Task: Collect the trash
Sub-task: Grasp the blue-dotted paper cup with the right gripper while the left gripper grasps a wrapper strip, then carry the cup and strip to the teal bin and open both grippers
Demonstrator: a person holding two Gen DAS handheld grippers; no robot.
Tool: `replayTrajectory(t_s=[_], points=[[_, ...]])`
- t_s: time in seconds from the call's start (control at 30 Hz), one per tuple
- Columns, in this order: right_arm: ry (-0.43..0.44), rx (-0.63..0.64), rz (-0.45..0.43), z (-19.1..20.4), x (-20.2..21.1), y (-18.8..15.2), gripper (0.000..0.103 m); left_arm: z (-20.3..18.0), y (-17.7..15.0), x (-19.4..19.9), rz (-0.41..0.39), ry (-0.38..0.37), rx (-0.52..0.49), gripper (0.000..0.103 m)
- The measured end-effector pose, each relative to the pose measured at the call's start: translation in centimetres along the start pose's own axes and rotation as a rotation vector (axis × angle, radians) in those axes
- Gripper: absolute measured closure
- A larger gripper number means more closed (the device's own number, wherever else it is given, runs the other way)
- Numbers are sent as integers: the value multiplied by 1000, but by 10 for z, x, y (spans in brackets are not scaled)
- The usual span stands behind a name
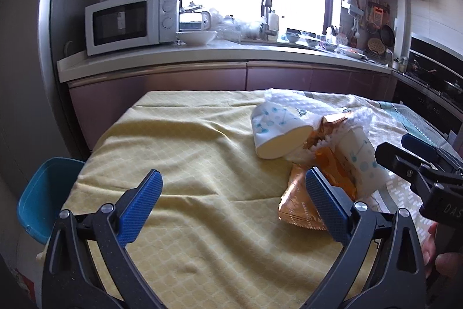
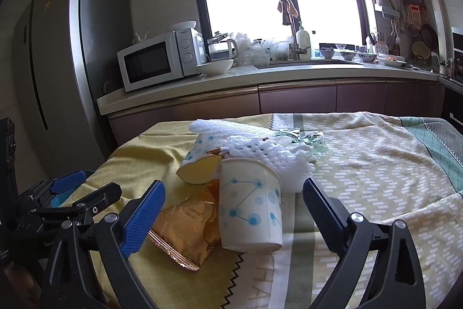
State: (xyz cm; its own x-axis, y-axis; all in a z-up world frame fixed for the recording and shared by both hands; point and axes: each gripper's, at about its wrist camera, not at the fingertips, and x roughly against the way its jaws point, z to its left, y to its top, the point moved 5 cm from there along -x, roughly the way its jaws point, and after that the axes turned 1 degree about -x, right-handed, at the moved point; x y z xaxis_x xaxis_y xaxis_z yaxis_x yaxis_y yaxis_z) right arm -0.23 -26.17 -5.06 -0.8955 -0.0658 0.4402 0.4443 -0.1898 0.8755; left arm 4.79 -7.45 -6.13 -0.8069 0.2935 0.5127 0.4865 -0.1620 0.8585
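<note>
Table cloth point(image 2: 361, 178): it is lying rumpled over the table, with folds running under the trash — a dragged fingertip is likely to be catching a fold and pulling the whole pile along.

Blue bin point(image 1: 43, 199): it is sitting low beside the table's left edge, well apart from the pile; anything carried loosely across that gap is risking a drop onto the floor.

Foam netting point(image 2: 260, 155): it is draping over the far cup and touching the near one, so lifting either cup may be dragging it off too.

Far cup point(image 1: 272, 129): it is lying on its side, mouth toward the cameras, and could be rolling if nudged.

Near cup point(image 2: 250, 201): it is standing tilted on the wrapper, between the right gripper's spread fingers — a hard squeeze is likely to be crushing the thin paper or tipping it.

Gold wrapper point(image 2: 185, 225): it is lying flat and slick under the near cup, hard to pinch.

Right gripper point(image 2: 231, 204): it is gaping wide, holding nothing.

Left gripper point(image 1: 231, 199): it is also spread wide and empty, hovering over bare cloth beside the wrapper.
</note>
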Motion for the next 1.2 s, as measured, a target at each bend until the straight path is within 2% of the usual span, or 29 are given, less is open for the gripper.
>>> replayTrajectory(t_s=[0.1, 0.27, 0.4, 0.5, 0.53, 0.57, 0.63, 0.7, 0.77, 1.03, 1.2], points=[[3, -6, 43, -5, -5, -7, 18, -13, -9, -21, 71, -49, -31, 7], [16, 2, 96, -5, -14, -20, 22, -27, -26, -58, 202, -155, -15, 21], [22, -24, 125, -9, -21, -25, 28, -32, -32, -78, 255, -191, 8, 23], [39, -53, 145, -12, -26, -27, 39, -33, -30, -86, 268, -218, 25, 35], [42, -60, 150, -14, -27, -27, 45, -34, -29, -86, 270, -232, 30, 44], [44, -67, 153, -15, -28, -28, 48, -36, -29, -86, 280, -257, 38, 57], [52, -79, 154, -16, -27, -27, 48, -40, -29, -89, 302, -293, 57, 72], [56, -81, 156, -16, -25, -27, 48, -39, -27, -89, 302, -288, 60, 80], [62, -87, 154, -17, -23, -27, 49, -40, -26, -84, 301, -306, 70, 95], [96, -69, 124, -8, -7, -18, 49, -31, -18, -47, 236, -314, 75, 99], [158, -45, 108, 9, 4, -13, 49, -10, -8, -22, 180, -286, 76, 101]])
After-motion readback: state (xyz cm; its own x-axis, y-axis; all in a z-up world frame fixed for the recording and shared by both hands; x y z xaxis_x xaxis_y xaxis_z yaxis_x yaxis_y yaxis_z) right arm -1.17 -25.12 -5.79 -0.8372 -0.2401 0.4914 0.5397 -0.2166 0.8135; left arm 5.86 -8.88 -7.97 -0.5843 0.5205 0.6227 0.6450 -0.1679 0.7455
